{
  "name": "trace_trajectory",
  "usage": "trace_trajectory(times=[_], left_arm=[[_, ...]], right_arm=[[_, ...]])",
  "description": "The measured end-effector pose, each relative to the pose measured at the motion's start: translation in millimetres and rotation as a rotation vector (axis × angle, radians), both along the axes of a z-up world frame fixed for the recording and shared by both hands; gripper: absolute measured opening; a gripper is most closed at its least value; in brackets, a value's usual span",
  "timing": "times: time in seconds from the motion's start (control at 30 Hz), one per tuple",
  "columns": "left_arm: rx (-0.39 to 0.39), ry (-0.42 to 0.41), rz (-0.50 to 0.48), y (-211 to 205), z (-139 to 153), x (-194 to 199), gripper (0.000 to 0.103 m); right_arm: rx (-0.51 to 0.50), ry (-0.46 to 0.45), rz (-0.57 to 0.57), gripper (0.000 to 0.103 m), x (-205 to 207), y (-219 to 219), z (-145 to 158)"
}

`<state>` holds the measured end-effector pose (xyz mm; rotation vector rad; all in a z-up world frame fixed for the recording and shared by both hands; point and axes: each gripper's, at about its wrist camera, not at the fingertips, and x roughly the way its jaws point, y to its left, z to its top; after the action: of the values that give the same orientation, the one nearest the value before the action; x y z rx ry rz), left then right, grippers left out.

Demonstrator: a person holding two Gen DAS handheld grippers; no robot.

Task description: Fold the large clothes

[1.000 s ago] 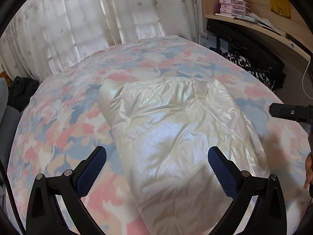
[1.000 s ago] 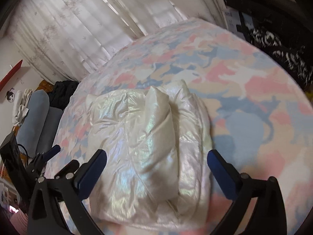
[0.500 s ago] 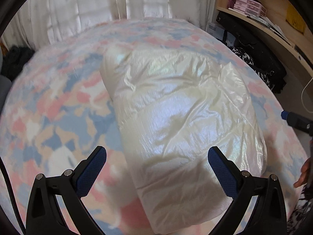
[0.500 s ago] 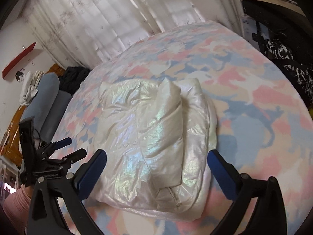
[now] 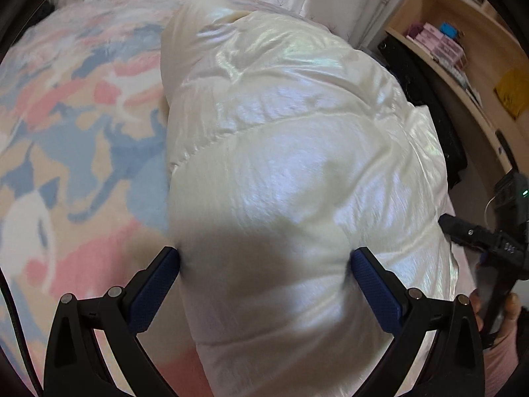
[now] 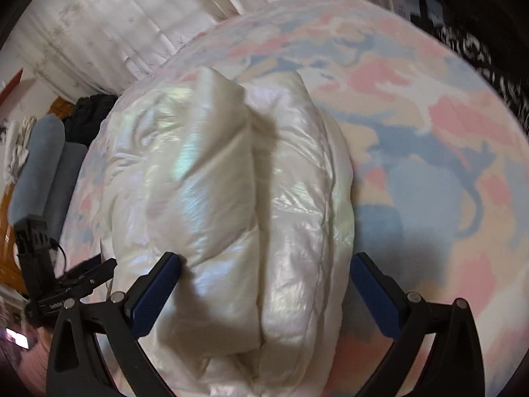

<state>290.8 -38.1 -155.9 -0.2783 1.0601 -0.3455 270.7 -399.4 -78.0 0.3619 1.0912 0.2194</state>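
Observation:
A shiny cream puffer jacket point(image 5: 291, 152) lies folded in a thick bundle on a bed with a pink, blue and white patterned cover point(image 5: 76, 125). My left gripper point(image 5: 264, 261) is open, its blue pads close on either side of the bundle's near end. In the right wrist view the jacket point(image 6: 231, 198) shows a folded sleeve lying along its top. My right gripper point(image 6: 264, 266) is open wide with the jacket's near end between its fingers. Each gripper shows in the other's view, the right one point(image 5: 482, 238) and the left one point(image 6: 66, 284).
White curtains point(image 6: 115, 26) hang behind the bed. A wooden shelf with boxes point(image 5: 446, 43) and a black bag point(image 5: 416, 76) stand right of the bed. Grey cushions point(image 6: 39, 172) and dark clothes point(image 6: 86, 112) lie at its left side.
Both grippers have moved down and in toward the jacket, which now fills much more of each view. Both stay open.

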Motion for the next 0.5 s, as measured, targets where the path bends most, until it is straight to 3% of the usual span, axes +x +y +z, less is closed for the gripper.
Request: trace_trajectory(times=[0.13,0.37,0.43,0.5], left_arm=[[-0.099,0.04,0.005,10,-17,6,0.103],[-0.195,0.075,-0.01,19,-37,15,0.103],[-0.217,0.088,-0.016,21,-40,15,0.103],[-0.215,0.09,-0.02,20,-40,15,0.103]], right_arm=[[0.086,0.03,-0.009,0.103,9,-6,-18],[0.167,0.073,-0.013,0.103,16,-10,-44],[0.148,0.08,-0.006,0.103,16,-10,-43],[0.032,0.04,0.009,0.103,11,-2,-29]])
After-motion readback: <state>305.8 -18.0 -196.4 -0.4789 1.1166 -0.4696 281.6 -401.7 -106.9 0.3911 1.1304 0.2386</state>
